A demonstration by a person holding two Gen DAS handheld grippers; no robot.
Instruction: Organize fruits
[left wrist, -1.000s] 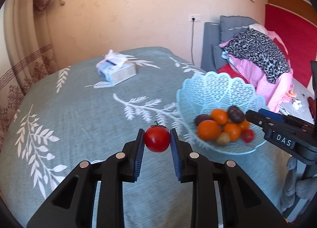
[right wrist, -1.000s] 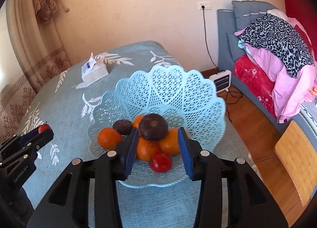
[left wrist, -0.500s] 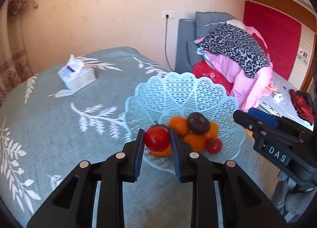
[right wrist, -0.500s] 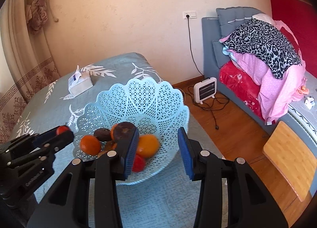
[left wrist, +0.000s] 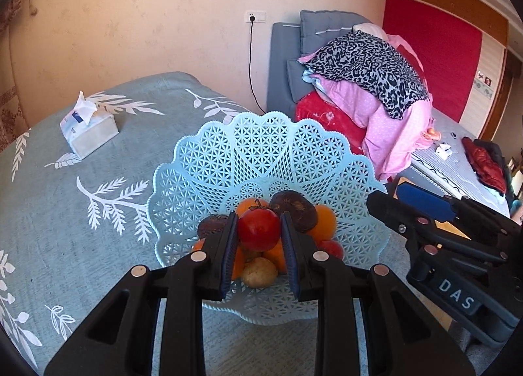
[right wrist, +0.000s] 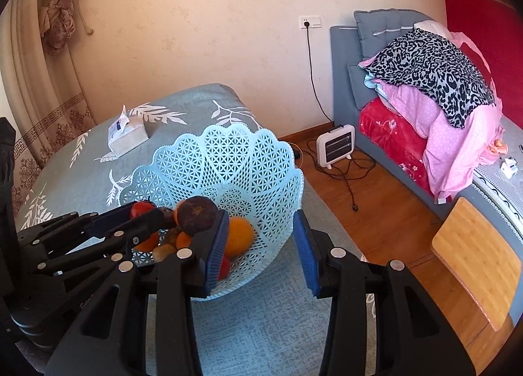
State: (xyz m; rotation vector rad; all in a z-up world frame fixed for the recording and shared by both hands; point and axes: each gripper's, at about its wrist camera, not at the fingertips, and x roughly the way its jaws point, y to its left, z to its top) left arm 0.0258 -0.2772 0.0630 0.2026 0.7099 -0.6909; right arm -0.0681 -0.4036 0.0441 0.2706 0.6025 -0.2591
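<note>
The tabletop (left wrist: 49, 212) carries a basket (left wrist: 261, 153) ahead of both tongs. The left tongs (left wrist: 258, 235) pinch a tomato (left wrist: 259, 229) above the fruit (left wrist: 323, 219) heaped inside. The right tongs (right wrist: 258, 238), parted and empty, hover over the basket's right rim.

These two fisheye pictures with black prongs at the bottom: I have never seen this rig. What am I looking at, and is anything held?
No robot here: a person holds a two-finger gripper in each hand, each carrying a forward-looking camera. The black prongs are that gripper's jaws. In the left wrist view, the left gripper is shut on a red tomato, held over a light blue lattice basket of oranges and dark fruits. In the right wrist view, the right gripper has its jaws apart with nothing held, beside the basket. The basket stands on a teal leaf-patterned cloth, along with a tissue box.
</note>
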